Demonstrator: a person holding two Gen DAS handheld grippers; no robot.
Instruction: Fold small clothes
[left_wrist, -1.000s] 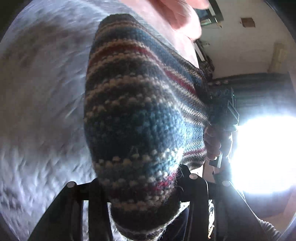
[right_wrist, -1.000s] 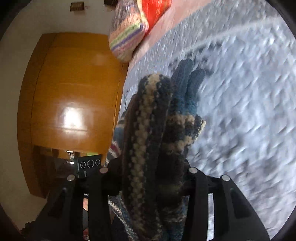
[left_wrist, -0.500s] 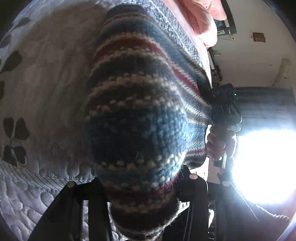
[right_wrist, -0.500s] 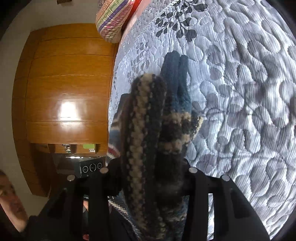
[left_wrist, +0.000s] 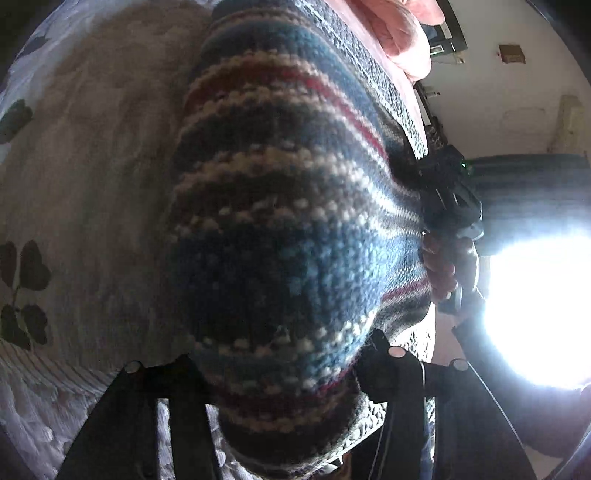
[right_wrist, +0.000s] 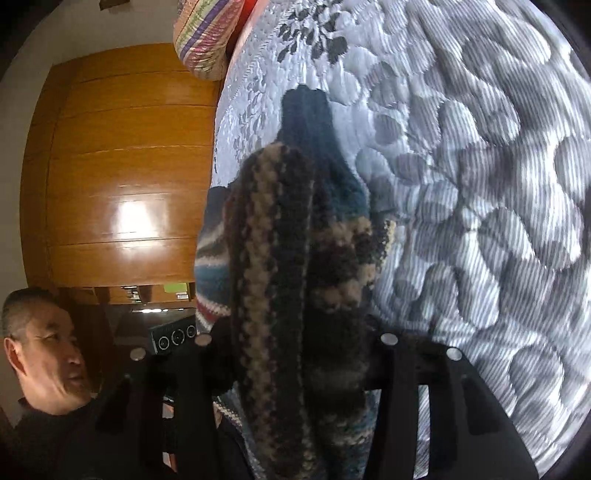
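Above grey quilt (right_wrist: 480, 184), striped knit (left_wrist: 288, 221) in both claws

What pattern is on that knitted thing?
Stripes: blue, cream, brown and red on the knitted garment, clearest in the left wrist view.

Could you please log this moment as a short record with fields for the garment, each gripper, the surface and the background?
garment: striped knit garment, blue, brown, cream and red bands, held up off the bed between both grippers
left gripper: shut on one end of the knit
right gripper: shut on a bunched edge of the knit; also seen from the left wrist view, gripped by a hand
surface: quilted grey bedspread with a leaf pattern
background: wooden wardrobe; striped pillow
fold status: not yet laid flat
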